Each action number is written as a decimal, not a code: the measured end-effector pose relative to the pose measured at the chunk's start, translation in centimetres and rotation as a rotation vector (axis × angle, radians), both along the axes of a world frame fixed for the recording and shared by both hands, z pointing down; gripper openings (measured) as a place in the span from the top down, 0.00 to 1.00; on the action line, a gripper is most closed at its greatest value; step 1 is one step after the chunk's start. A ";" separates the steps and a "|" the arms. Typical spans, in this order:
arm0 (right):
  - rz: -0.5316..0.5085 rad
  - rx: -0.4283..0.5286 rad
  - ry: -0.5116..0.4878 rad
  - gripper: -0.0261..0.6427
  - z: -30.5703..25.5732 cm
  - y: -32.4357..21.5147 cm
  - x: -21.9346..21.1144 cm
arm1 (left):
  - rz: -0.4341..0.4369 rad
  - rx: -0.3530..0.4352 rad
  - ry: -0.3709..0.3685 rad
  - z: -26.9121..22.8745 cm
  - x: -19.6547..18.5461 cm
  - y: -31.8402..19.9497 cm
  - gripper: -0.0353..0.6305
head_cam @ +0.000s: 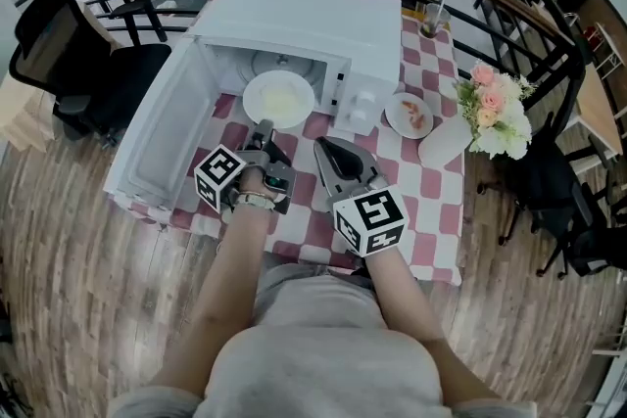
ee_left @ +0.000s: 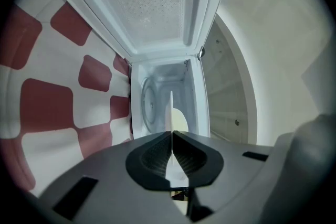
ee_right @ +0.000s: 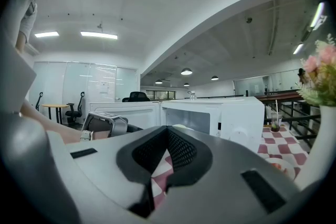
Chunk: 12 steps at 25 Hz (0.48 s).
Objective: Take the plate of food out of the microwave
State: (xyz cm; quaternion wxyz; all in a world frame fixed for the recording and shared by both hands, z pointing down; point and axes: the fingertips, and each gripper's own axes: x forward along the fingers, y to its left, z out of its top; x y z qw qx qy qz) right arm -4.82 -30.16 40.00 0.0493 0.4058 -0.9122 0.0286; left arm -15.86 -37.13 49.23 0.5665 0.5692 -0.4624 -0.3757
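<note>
The white microwave point(head_cam: 328, 34) stands on the checkered table with its door point(head_cam: 162, 127) swung wide to the left. A white plate of pale yellow food point(head_cam: 279, 100) sits at the mouth of the cavity, partly out over the cloth. My left gripper point(head_cam: 264, 129) is shut on the plate's near rim. In the left gripper view the plate point(ee_left: 171, 110) shows edge-on between the pressed pads of that gripper point(ee_left: 172, 136). My right gripper point(head_cam: 327, 150) hovers just right of the plate, above the cloth, shut and holding nothing. The right gripper view shows this gripper point(ee_right: 167, 132) and the microwave point(ee_right: 210, 115) ahead.
A small plate with food point(head_cam: 409, 115) lies right of the microwave, beside a white vase of pink flowers point(head_cam: 493, 108). A drink glass point(head_cam: 431, 17) stands at the table's far right corner. Red-and-white cloth point(head_cam: 421, 210) covers the table; a railing point(head_cam: 509, 5) curves behind.
</note>
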 end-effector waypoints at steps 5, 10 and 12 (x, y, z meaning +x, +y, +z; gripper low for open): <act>-0.019 -0.005 -0.006 0.93 0.1 1.2 0.6 | -0.001 0.019 0.002 -1.1 1.2 2.3 0.93; -0.031 0.005 -0.003 0.93 -0.2 2.6 1.5 | -0.012 0.028 -0.023 -2.1 2.1 4.5 0.93; -0.033 0.006 -0.007 0.93 -0.4 3.1 1.8 | -0.024 0.028 -0.034 -2.3 2.5 5.5 0.93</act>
